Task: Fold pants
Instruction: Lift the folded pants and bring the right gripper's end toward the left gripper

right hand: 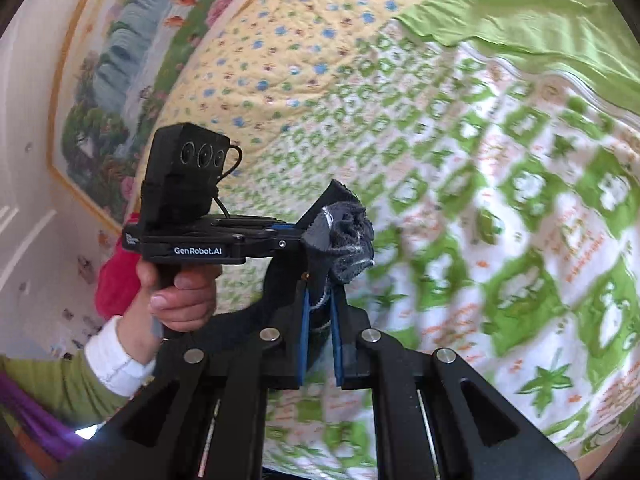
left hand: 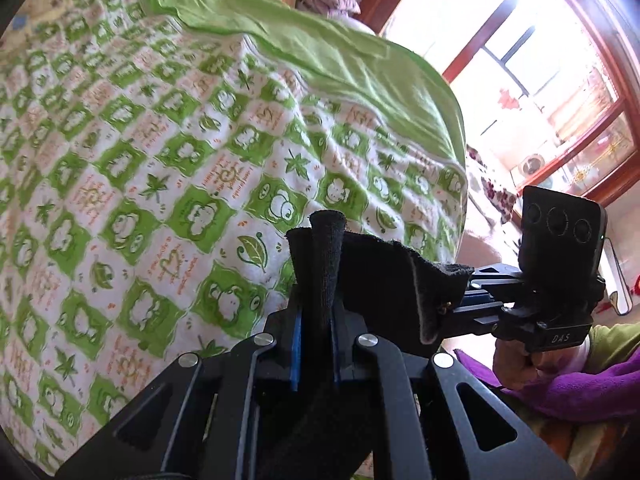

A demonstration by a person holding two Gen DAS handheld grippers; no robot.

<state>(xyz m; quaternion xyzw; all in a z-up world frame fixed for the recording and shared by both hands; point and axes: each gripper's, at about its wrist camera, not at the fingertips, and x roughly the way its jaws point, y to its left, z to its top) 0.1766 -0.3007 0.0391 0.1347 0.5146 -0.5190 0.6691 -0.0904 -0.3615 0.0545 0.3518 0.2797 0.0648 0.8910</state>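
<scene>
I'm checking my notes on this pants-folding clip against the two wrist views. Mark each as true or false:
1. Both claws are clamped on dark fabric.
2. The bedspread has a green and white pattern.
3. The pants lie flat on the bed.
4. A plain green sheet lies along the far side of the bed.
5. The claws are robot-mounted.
1. True: the left claw and the right claw each pinch the dark pants.
2. True: see the bedspread.
3. False: the claws hold them up off the bed.
4. True: the green sheet.
5. False: a hand grips the left one's handle.
</scene>
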